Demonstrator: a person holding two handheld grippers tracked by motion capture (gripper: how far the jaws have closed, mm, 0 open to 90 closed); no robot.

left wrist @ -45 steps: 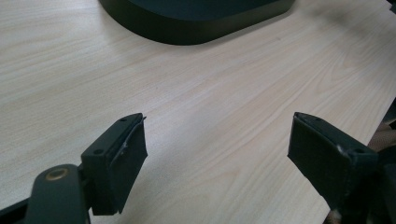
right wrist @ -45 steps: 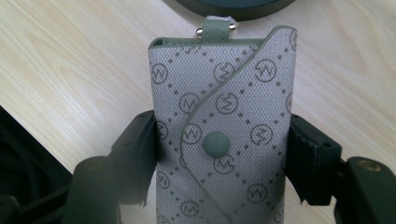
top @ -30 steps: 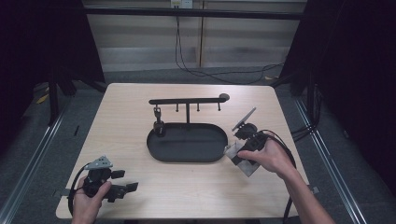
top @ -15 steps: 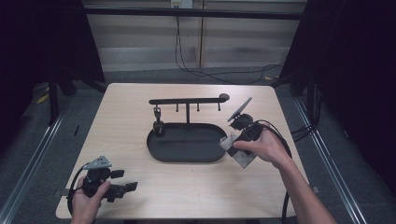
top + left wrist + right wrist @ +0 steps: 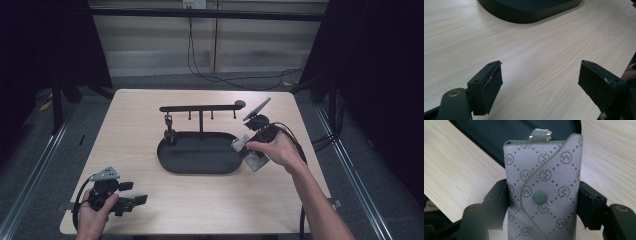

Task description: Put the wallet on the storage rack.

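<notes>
A grey patterned key pouch [image 5: 544, 170] with a round snap button [image 5: 539, 197] stands upright between the jaws of my right gripper [image 5: 542, 202], which is shut on its two sides. In the high view that right gripper [image 5: 249, 153] holds the pouch [image 5: 240, 145] at the right end of the black oval tray [image 5: 200, 170]. A black stand with a hook bar [image 5: 200, 107] rises from the tray, and a small dark item [image 5: 169, 127] hangs from its left hook. My left gripper [image 5: 134, 193] rests near the table's front left corner, open with nothing between its jaws [image 5: 540, 80].
The light wooden table [image 5: 135, 140] carries the tray [image 5: 529, 12] at its middle. Cables trail from both grippers. Beyond the table's far edge are a dark floor and a cable [image 5: 210, 75]; the table edges drop off at left and right.
My right hand has carried the pouch away from the person and slightly left, up to the tray's right end. The left gripper has stayed where it was.
</notes>
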